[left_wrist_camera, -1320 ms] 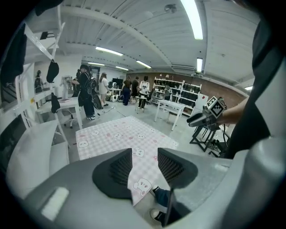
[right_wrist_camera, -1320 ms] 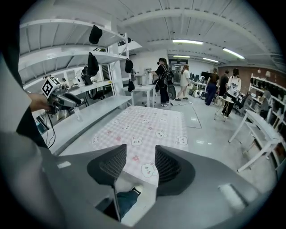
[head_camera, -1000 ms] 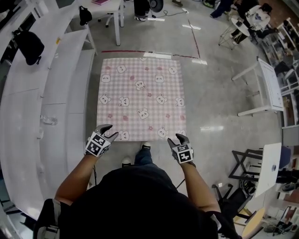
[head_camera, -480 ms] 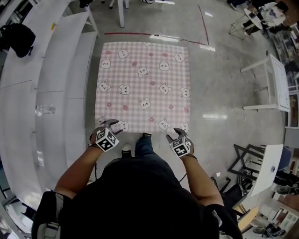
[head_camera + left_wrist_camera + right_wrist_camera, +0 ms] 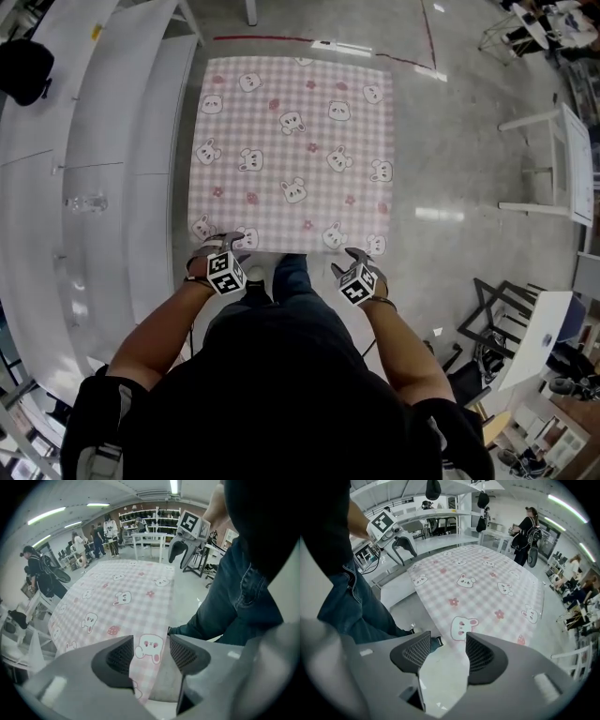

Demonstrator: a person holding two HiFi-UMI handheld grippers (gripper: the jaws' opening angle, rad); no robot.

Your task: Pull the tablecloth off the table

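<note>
black short-sleeved shirt (image 5: 281,394), blue jeans (image 5: 291,277)

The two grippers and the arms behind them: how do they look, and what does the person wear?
The left gripper and the right gripper are grey, each with two curved jaws and dark ribbed pads. A white cube with black square markers sits on each. The person wears a black short-sleeved top and blue jeans.

A pink-and-white checked fabric tablecloth (image 5: 291,150), printed with small cartoon animals, lies flat over the rectangular table and hides its whole top. Under the cloth's hanging near edge, a pale grey strip (image 5: 165,686) is possibly the table's side. The table stands on a glossy grey concrete floor (image 5: 450,169) marked with a thin red line (image 5: 262,39).
</note>
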